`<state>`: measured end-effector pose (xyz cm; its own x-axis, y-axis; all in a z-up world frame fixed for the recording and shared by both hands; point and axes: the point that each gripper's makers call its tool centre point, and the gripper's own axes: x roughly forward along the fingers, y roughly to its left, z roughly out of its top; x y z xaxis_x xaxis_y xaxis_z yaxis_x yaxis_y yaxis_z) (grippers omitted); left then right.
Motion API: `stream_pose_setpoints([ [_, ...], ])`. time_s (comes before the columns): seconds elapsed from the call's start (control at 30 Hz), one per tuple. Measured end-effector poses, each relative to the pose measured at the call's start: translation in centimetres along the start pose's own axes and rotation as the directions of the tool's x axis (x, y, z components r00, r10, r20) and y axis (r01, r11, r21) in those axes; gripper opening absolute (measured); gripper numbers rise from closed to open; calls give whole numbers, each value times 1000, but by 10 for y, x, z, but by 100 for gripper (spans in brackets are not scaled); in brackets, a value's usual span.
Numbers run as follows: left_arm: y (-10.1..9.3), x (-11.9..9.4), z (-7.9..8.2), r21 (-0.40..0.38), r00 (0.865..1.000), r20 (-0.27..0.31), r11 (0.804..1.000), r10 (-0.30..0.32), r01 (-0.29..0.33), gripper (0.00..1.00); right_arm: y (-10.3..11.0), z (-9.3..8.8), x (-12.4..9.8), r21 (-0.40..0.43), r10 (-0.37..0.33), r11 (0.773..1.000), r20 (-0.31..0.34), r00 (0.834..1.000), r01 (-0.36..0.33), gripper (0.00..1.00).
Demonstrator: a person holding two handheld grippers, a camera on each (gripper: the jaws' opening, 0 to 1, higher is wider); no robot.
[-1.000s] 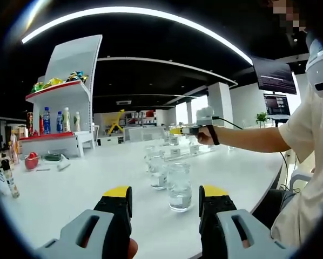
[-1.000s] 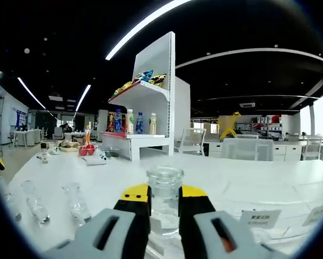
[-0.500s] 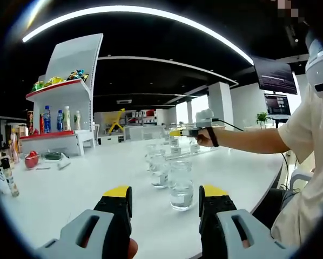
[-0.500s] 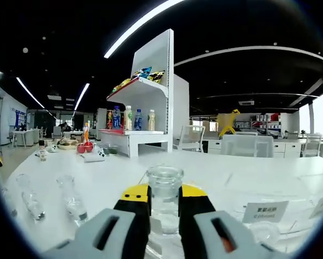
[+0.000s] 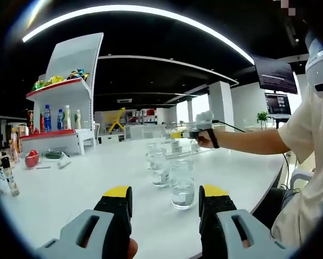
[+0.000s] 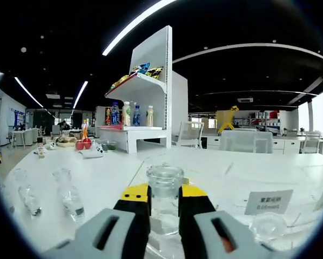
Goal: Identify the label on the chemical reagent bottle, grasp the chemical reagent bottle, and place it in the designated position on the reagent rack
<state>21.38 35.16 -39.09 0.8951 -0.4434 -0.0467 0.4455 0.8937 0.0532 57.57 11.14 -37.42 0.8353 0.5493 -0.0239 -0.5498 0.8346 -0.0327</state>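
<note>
Pinching bottle (image 6: 163, 202) in right gripper (image 6: 163, 216) fingers | left gripper (image 5: 165, 208) fingers spread, empty | risk: glass slips, or misses labelled rack (image 6: 269, 218) slot on counter (image 6: 107, 178)

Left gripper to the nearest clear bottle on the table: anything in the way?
Nothing visible. The left gripper is open, and the nearest bottle stands upright on the white table just beyond its jaw tips, with bare tabletop between. More bottles stand behind it, not in front.

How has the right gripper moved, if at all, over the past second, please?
Yes. In the left gripper view, the right gripper with its bottle has sunk toward the table, judged against the white pillar behind it.
</note>
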Motion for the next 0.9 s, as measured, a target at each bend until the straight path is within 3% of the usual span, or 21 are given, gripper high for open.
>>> stream_pose_setpoints([
  [0.43,1,-2,0,2,1000,-3,1000,5,-5,49,0,-19,5,-1,1,1000,-30,1000,-1,19],
  [0.9,0,1,-1,4,1000,-6,1000,1,-1,49,5,-22,-2,-5,-1,1000,-44,999,1,19],
])
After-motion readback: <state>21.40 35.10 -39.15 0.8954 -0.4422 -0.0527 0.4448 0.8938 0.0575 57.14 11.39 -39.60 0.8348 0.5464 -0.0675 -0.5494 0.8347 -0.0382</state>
